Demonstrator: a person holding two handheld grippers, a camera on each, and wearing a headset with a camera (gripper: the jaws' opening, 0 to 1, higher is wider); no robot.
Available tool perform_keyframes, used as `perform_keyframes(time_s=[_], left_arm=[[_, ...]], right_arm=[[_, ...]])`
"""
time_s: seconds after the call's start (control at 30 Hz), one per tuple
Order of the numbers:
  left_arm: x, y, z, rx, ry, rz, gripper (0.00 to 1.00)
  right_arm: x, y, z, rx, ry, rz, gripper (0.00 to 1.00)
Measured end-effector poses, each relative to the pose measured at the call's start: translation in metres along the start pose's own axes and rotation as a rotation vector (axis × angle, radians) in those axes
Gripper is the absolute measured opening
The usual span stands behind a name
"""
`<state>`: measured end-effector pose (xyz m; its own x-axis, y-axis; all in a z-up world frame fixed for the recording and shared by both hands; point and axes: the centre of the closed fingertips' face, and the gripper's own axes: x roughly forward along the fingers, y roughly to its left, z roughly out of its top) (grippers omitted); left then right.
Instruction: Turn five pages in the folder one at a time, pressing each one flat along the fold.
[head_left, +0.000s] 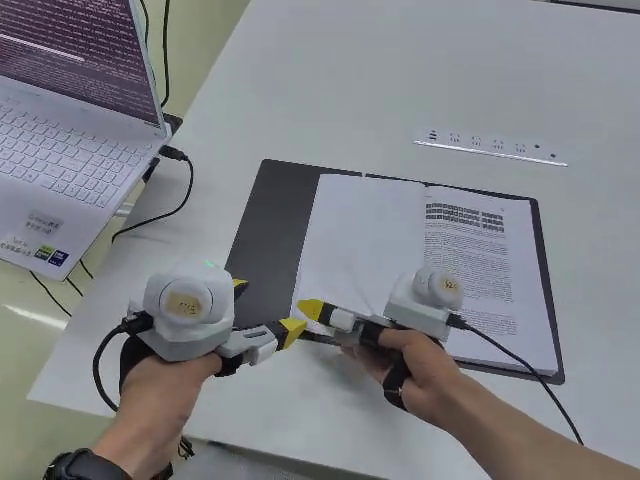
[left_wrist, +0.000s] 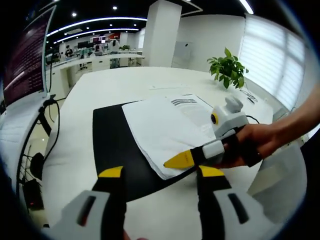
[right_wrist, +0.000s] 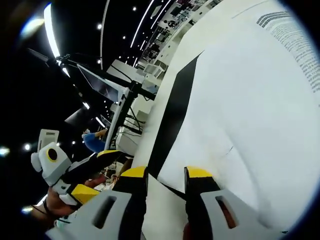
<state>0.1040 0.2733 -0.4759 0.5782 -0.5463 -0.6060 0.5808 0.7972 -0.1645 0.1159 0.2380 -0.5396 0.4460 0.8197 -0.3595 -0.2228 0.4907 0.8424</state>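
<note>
1. The folder (head_left: 268, 235) lies open on the white desk (head_left: 350, 80), nearer the desk's front edge than its far side. Its left half shows bare black cover.
2. A blank white page (head_left: 365, 250) spreads across the folder's middle and covers part of the black half. A printed page (head_left: 480, 265) lies flat on the right half.
3. The right tool (right_wrist: 166, 174) sits at the folder's near edge, tips at the blank page's near-left corner. Its jaws stand narrowly apart; whether they pinch the paper cannot be told.
4. The left tool (left_wrist: 161, 174) is over bare desk just off the folder's near-left corner, released, jaws wide with nothing gripped.
5. An open laptop (head_left: 60, 130) stands left of the folder, with a black cable (head_left: 170, 205) between them.
6. A socket strip (head_left: 490, 147) lies beyond the folder's far edge.
</note>
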Motion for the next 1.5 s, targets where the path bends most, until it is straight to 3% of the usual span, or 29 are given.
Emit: perform_keyframes(time_s=[0.1, 0.13, 0.2, 0.27, 0.4, 0.67, 0.77, 1.0, 1.1, 1.3, 1.37, 1.4, 1.5], left_arm=[[0.003, 0.003, 0.003, 0.006, 0.003, -0.003, 0.53], [0.005, 0.005, 0.005, 0.005, -0.001, -0.007, 0.51], [0.008, 0.005, 0.009, 0.005, -0.006, -0.018, 0.48], [0.012, 0.005, 0.013, 0.012, -0.008, -0.028, 0.44], [0.023, 0.007, 0.017, 0.017, -0.012, -0.052, 0.32], [0.053, -0.005, 0.019, 0.045, 0.021, -0.095, 0.11], [0.063, -0.010, 0.016, 0.057, 0.039, -0.114, 0.06], [0.082, -0.007, 0.003, 0.069, 0.093, -0.106, 0.00], [0.088, -0.002, -0.010, 0.115, 0.139, -0.085, 0.00], [0.095, -0.001, -0.030, 0.133, 0.200, -0.085, 0.00], [0.095, 0.000, -0.041, 0.151, 0.243, -0.083, 0.00], [0.094, 0.000, -0.036, 0.149, 0.216, -0.081, 0.00], [0.093, -0.001, -0.034, 0.186, 0.214, -0.085, 0.00]], right_arm=[[-0.010, 0.011, 0.000, 0.031, -0.024, 0.045, 0.38], [-0.016, 0.013, 0.001, 0.007, -0.029, 0.046, 0.40], [-0.027, 0.009, 0.003, -0.068, -0.030, 0.009, 0.39], [-0.037, 0.007, 0.007, -0.098, -0.045, -0.013, 0.38], [-0.065, 0.003, 0.022, -0.050, -0.147, -0.026, 0.37], [-0.102, -0.018, 0.029, -0.032, -0.213, -0.090, 0.34], [-0.107, -0.019, 0.026, -0.028, -0.218, -0.097, 0.33], [-0.114, -0.024, 0.019, -0.027, -0.209, -0.110, 0.32], [-0.116, -0.027, 0.021, -0.022, -0.216, -0.118, 0.30], [-0.114, -0.031, 0.017, -0.018, -0.215, -0.123, 0.26], [-0.113, -0.031, 0.016, -0.018, -0.210, -0.121, 0.26], [-0.112, -0.032, 0.014, -0.020, -0.201, -0.123, 0.25], [-0.109, -0.030, 0.011, -0.047, -0.177, -0.122, 0.25]])
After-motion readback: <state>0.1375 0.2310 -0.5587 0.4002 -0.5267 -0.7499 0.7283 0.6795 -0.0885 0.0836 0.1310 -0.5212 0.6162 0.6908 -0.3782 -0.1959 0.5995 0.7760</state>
